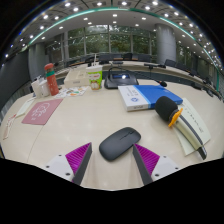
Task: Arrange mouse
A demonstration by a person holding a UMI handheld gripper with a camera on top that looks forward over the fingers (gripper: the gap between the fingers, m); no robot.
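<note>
Far clutter [95, 75] along the table's back edge, too small to identify.

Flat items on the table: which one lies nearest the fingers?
The blue-and-white book, just beyond the mouse. The pink mat lies farther off to the side.

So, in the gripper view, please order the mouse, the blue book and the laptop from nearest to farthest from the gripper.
Gripper open.
1. Mouse: just ahead, between the fingertips.
2. Blue book: beyond the mouse, slightly right.
3. Laptop: farthest, behind the book.
</note>
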